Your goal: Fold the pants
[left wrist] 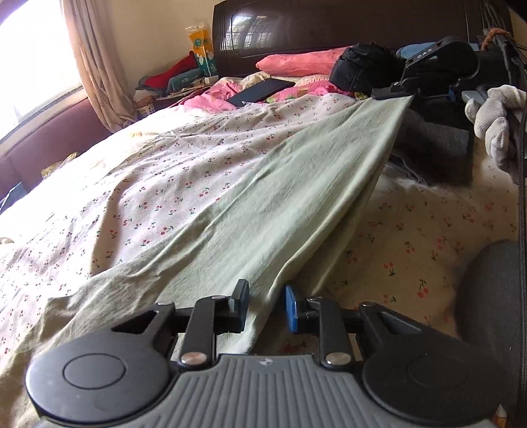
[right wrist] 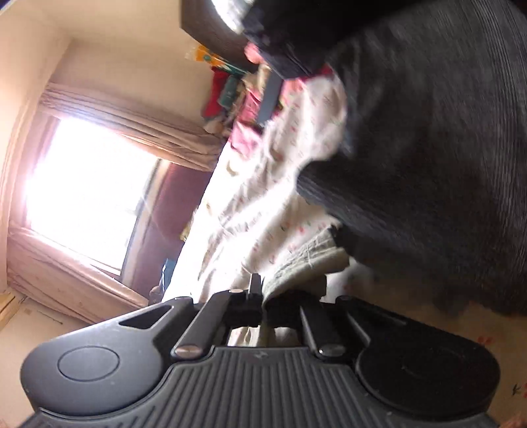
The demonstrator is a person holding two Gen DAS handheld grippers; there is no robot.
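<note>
The left tool (left wrist: 265, 304) has its two fingers parted, a black pad on one side and a blue pad (left wrist: 291, 307) on the other, with a fold of the pale green cotton pants (left wrist: 263, 197) passing between them; the pads do not visibly press on the cloth. From there the pants stretch away as a taut sloping sheet, lifted clear of the bed along their right edge and lying slack on it at the left. Their far corner is pinched by the right tool (left wrist: 392, 92), whose fingers are pressed together on the cloth, held by a hand in a white knitted glove (left wrist: 494, 121).

In the right wrist view, which is rolled sideways and blurred, the right tool (right wrist: 263, 304) grips a stitched hem of the pants (right wrist: 296, 266) between its closed fingers.

Under the pants lies a cream bedsheet printed with small red cherries (left wrist: 131, 184). Further up the bed sit a pink pillow (left wrist: 296, 61), a flat black tablet (left wrist: 260, 90) and a black bag (left wrist: 362, 67), against a dark brown glossy headboard (left wrist: 329, 23). A dark grey ribbed garment (right wrist: 428, 148) fills the right of the right wrist view. A beige curtain (left wrist: 92, 56) hangs by the bright window (right wrist: 85, 191)
</note>
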